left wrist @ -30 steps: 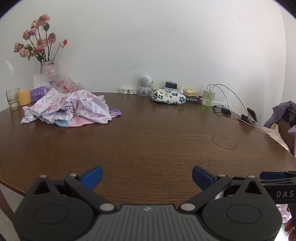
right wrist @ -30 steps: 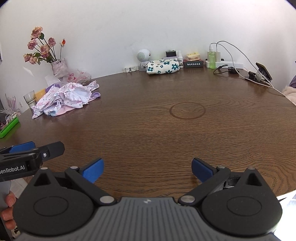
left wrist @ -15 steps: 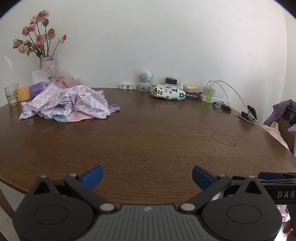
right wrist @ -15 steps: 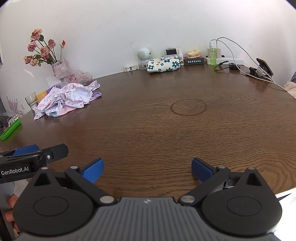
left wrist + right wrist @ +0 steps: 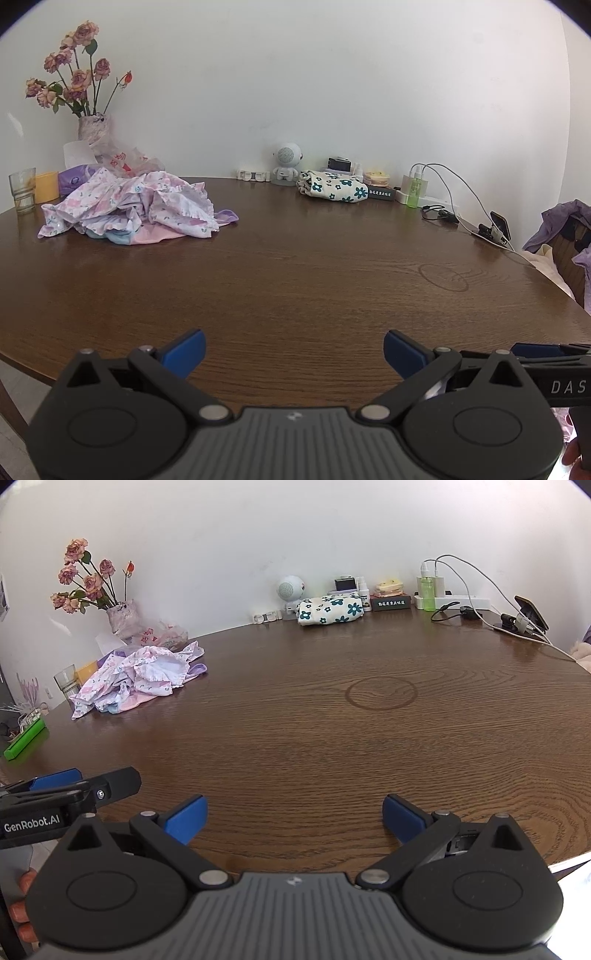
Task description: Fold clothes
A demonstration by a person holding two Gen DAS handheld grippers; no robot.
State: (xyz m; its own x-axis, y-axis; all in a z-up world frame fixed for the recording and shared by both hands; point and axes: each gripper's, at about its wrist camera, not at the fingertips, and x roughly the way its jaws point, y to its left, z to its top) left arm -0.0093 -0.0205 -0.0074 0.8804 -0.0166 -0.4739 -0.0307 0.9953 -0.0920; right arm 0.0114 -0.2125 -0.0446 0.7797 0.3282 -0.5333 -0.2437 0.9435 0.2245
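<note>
Reaching for the crumpled floral clothes (image 5: 129, 208) far ahead and left of both wide-spread, empty grippers, left gripper (image 5: 294, 350) and right gripper (image 5: 294, 814), should go best by pinching one top hem, not the whole heap.

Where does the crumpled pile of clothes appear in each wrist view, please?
Left wrist: the pile of clothes lies upper left on the table, just right of the glass.
Right wrist: the pile lies at mid-left, smaller and farther off, below the vase.
Shared landmark: the floral bundle by the back wall, well right of the pile in both.
</note>
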